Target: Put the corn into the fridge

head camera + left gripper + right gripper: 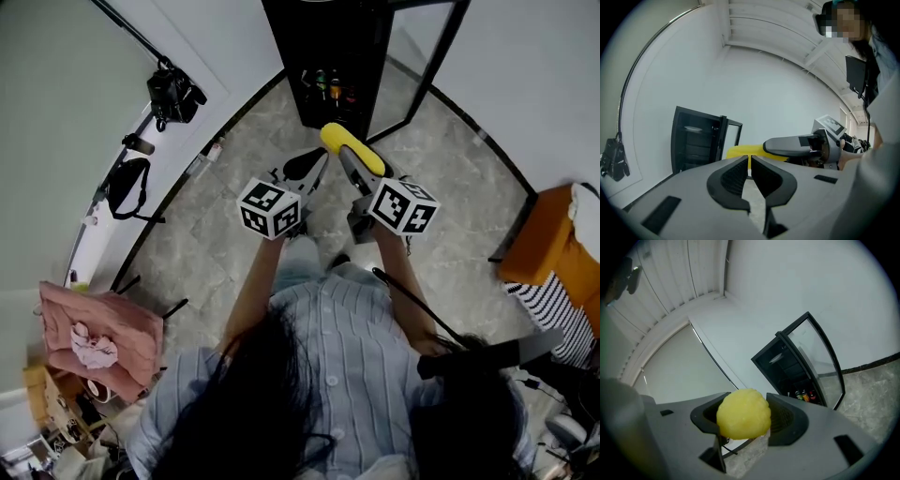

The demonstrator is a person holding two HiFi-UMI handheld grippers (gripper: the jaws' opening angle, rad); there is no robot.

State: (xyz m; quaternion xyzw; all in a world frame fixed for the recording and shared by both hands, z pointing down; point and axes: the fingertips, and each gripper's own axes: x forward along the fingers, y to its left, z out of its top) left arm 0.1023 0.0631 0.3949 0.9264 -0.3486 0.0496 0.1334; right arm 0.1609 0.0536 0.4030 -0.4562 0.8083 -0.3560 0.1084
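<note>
A yellow corn cob (352, 148) is clamped in my right gripper (354, 159), held up in front of the black fridge (337, 56). In the right gripper view the corn (743, 414) fills the gap between the two jaws, end-on. The fridge (792, 369) stands with its glass door (422, 56) swung open, bottles on a lower shelf. My left gripper (314, 167) is beside the right one, its jaws closed together with nothing between them (750, 168). In the left gripper view the fridge (696, 140) is ahead at the left and the corn (743, 151) shows past the jaws.
Grey tiled floor (234, 234) lies between me and the fridge. A black bag (127, 187) and camera gear (173, 94) hang at the left wall. An orange seat (548, 248) is at the right, a pink cloth (98, 333) at lower left.
</note>
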